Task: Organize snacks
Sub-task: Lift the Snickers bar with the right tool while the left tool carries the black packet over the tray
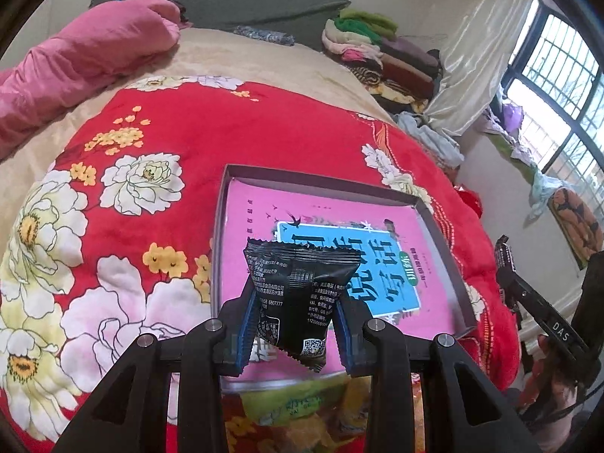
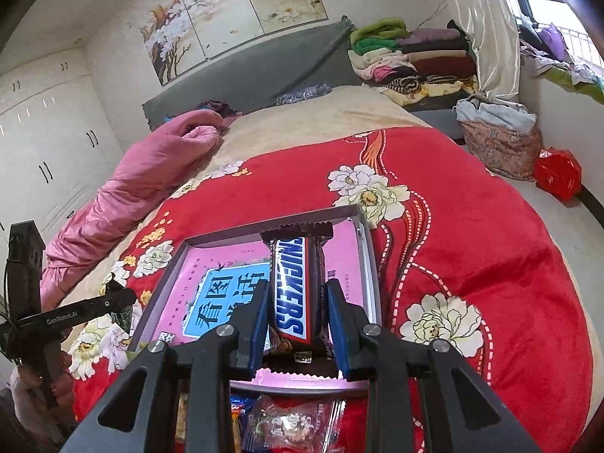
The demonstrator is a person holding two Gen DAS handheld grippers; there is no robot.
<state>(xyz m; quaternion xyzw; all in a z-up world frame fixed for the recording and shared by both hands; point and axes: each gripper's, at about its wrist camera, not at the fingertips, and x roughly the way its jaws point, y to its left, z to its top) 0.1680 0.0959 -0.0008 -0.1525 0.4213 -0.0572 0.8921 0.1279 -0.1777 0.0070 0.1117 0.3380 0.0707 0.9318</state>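
From the left wrist, my left gripper (image 1: 294,304) is clenched on a black packet (image 1: 298,294), its blue pads (image 1: 247,324) pressing the packet's two sides. I hold it above the near part of a shallow grey tray (image 1: 445,249) that lies on the red floral blanket (image 1: 170,132) of the bed. A pink book (image 1: 264,211) fills the tray's floor. More snacks (image 1: 290,407) lie just below my gripper, blurred. The other gripper shows at the right edge.

From the right wrist, my right gripper (image 2: 298,319) grasps a Snickers (image 2: 290,287) lengthwise between its pads, over the right half of the tray (image 2: 368,256). A wrapped snack pile (image 2: 287,422) sits on the blanket near the tray's front edge.
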